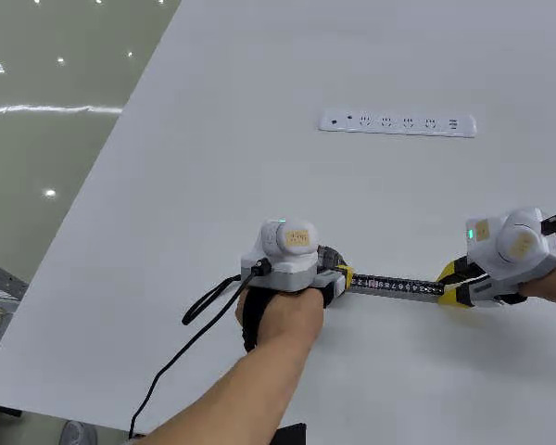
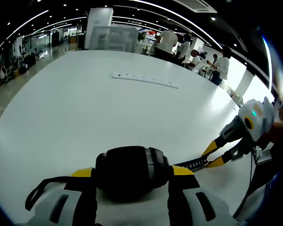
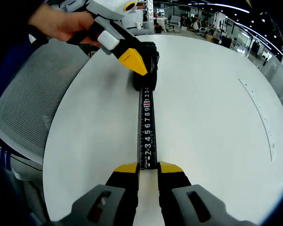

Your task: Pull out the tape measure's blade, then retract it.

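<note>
White digits run along the black blade [image 3: 147, 127] of the tape measure [image 3: 146, 66] in the right gripper view. Reading away from the jaws they go 2, 3, 4, 5, 6, 7, 8, 9, then a red-backed mark too small to read, then 1, 2, 3, 4. In the left gripper view the blade [image 2: 194, 164] carries digits too blurred to make out. In the head view, pale stickers on the left gripper [image 1: 338, 276] and right gripper [image 1: 448, 283] bear faint, unreadable marks.
</note>
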Demonstrator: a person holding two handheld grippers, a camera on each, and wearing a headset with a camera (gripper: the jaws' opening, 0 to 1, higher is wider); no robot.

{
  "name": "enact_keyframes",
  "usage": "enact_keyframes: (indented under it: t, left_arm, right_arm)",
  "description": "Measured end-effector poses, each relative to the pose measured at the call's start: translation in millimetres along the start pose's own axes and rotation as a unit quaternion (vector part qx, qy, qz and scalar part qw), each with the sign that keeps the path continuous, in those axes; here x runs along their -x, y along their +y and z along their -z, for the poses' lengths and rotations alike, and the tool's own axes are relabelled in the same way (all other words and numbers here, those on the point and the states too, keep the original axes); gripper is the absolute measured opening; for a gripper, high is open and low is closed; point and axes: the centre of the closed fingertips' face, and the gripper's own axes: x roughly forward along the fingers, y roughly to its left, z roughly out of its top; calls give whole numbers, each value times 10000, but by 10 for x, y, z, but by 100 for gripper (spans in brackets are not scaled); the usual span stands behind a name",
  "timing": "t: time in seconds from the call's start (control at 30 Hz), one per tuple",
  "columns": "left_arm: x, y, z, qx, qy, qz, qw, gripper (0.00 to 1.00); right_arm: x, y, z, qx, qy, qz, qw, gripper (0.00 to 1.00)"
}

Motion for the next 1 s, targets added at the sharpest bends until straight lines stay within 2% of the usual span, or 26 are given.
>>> enact_keyframes:
  t: [1.0]
  left_arm:
    - [2,7,8,35,9,41,10000,57]
  right_arm:
    - [-181,-33,-283,73,-173,-97,9998,11]
